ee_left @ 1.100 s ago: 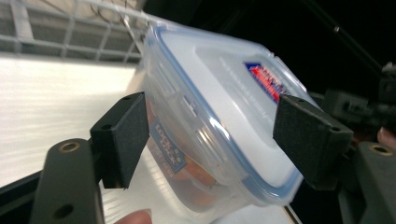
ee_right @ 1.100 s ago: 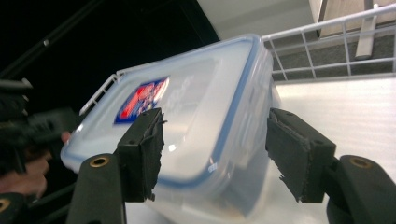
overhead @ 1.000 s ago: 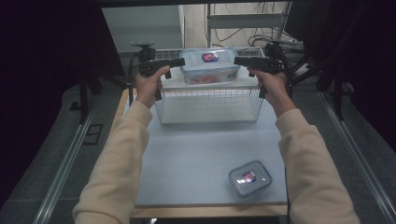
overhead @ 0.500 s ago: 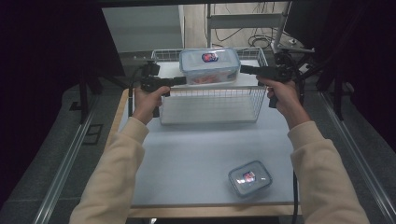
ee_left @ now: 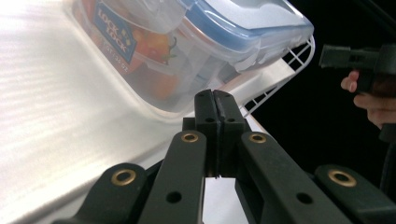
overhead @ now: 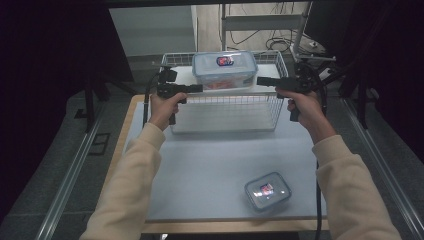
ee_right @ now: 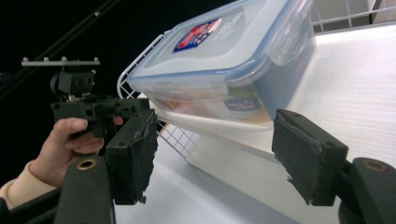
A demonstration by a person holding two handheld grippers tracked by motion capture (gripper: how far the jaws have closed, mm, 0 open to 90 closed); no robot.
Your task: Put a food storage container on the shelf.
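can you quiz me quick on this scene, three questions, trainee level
1. True or false: the left tongs are shut with nothing between them.
2. Where does the large food container rest? A) on the white shelf atop the wire basket B) on the table's near edge C) in the right tongs
3. Fill in: the small container lies on the table, nearer the person's ____ forearm.

Key: 1 true; 2 A; 3 right
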